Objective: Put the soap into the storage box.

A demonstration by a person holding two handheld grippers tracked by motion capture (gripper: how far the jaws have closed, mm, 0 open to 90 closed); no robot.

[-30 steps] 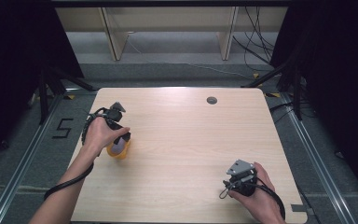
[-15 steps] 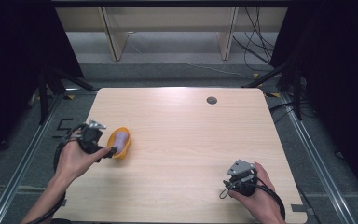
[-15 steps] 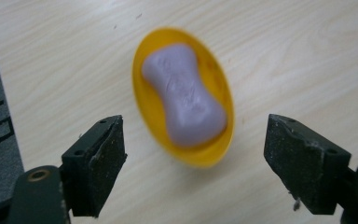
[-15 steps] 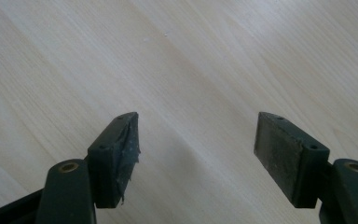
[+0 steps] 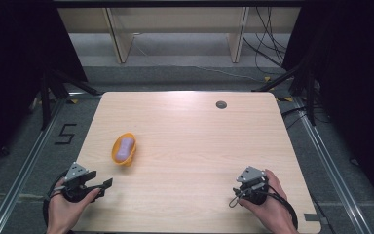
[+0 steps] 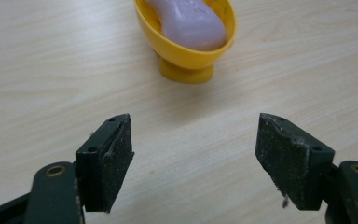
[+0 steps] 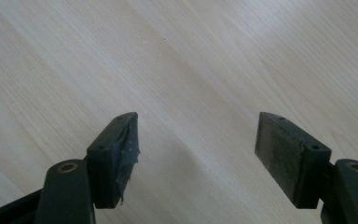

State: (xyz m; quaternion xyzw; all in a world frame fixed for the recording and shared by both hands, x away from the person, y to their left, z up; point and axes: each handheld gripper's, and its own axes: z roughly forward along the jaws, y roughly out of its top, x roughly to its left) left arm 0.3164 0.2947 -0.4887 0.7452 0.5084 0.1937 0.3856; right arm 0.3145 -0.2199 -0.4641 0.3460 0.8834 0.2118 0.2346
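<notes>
A yellow footed dish (image 5: pixel 124 155) stands on the left half of the wooden table (image 5: pixel 199 146) with a pale purple soap bar (image 5: pixel 125 147) lying in it. My left gripper (image 5: pixel 106 185) hovers at the table's near left corner, a short way in front of the dish and apart from it. Its jaws have just been closing a little but stand open with nothing between them. In the left gripper view the dish (image 6: pixel 186 56) and soap (image 6: pixel 191 23) lie ahead of the left gripper (image 6: pixel 193 156). My right gripper (image 5: pixel 243 187) rests open near the front right, its pads (image 7: pixel 119 154) over bare wood.
A small dark grommet hole (image 5: pixel 221 104) sits near the table's far edge. Beyond the table are pale shelf legs (image 5: pixel 119 39) and loose cables (image 5: pixel 268 44) on the floor. A "5" mark (image 5: pixel 65 132) is on the floor at left.
My left hand has drawn back from the dish toward the near left corner, leaving the dish with the soap standing on the table. The right hand has stayed put.
</notes>
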